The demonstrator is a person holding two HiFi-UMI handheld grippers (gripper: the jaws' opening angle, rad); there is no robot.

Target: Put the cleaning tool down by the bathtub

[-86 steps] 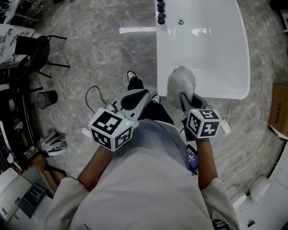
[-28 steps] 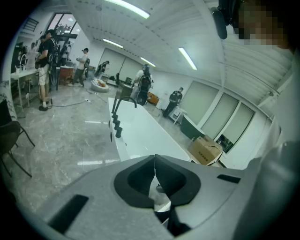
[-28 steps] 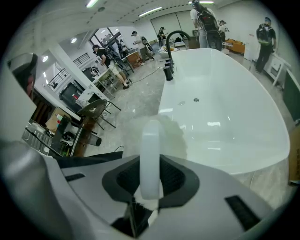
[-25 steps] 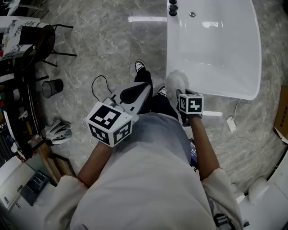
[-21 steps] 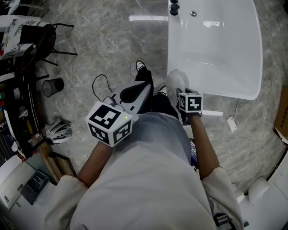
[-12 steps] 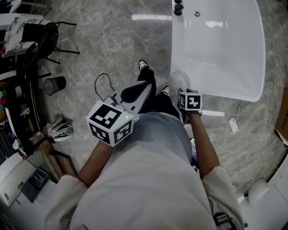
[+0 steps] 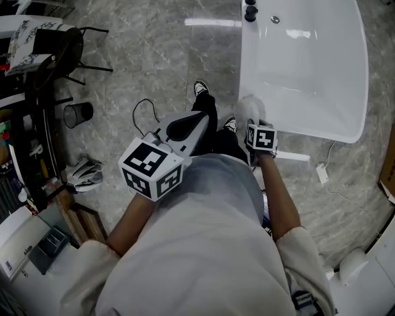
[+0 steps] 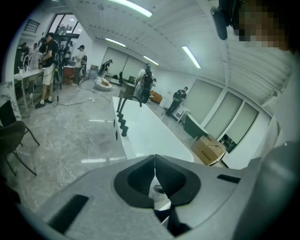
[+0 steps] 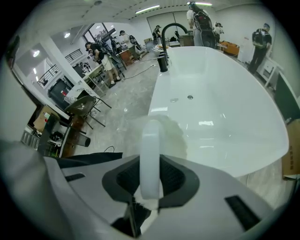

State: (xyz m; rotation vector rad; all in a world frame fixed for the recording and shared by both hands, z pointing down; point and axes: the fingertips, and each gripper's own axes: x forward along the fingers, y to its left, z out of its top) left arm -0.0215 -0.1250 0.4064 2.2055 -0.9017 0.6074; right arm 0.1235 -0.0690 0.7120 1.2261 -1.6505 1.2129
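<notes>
The cleaning tool is a white handle (image 9: 151, 159) with a fluffy white head (image 7: 249, 108) (image 9: 169, 135). My right gripper (image 7: 253, 126) (image 9: 151, 163) is shut on the handle and points steeply down. The fluffy head hangs just outside the near left corner of the white bathtub (image 7: 303, 68) (image 9: 220, 112), low beside its wall. Whether it touches the floor is hidden by the gripper. My left gripper (image 7: 182, 131) (image 8: 154, 158) is held in front of the person's body, left of the tub. It is shut with nothing between its jaws.
Black tap fittings (image 7: 250, 11) stand at the tub's far rim, a drain (image 7: 275, 20) beside them. A black cable (image 7: 143, 112) and a mesh bin (image 7: 78, 114) lie on the marble floor at left, near a black chair (image 7: 58, 46). A white plug block (image 7: 322, 174) lies right of the tub.
The right gripper has sunk with the cleaning tool, from over the tub's near rim to low beside its corner. The left gripper has stayed where it was.
</notes>
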